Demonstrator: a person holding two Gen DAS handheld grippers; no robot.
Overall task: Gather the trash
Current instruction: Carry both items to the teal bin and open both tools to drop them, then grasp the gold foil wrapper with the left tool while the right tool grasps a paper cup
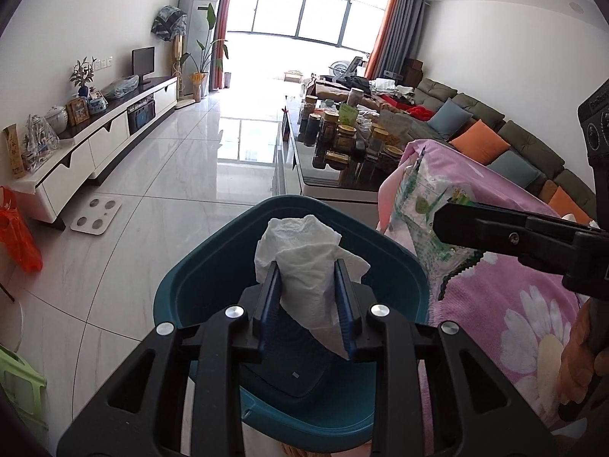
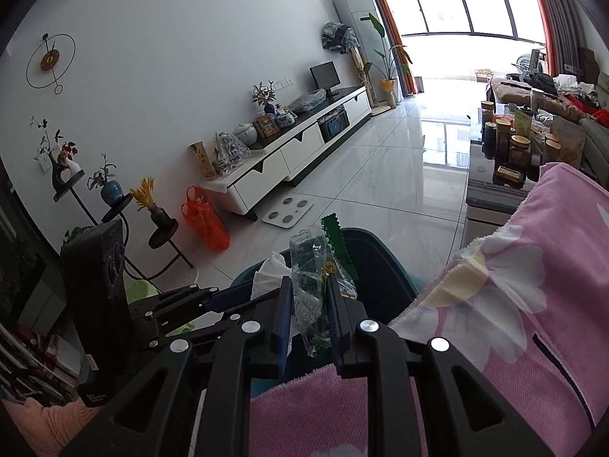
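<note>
Trash numbered two pieces: one crumpled white tissue pinched between the left tool's narrowly parted pads above the single teal bin, and one clear green-printed wrapper, its print too small to read, clamped in the right tool over the bin's rim beside the pink floral blanket.

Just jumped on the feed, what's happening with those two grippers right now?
A person is collecting trash with a gripper in each hand. The left gripper holds a crumpled white tissue above the teal bin, not yet dropped. The right gripper holds a clear and green plastic wrapper at the edge of the pink flowered blanket, next to the bin. Both pieces are still between the pads.
</note>
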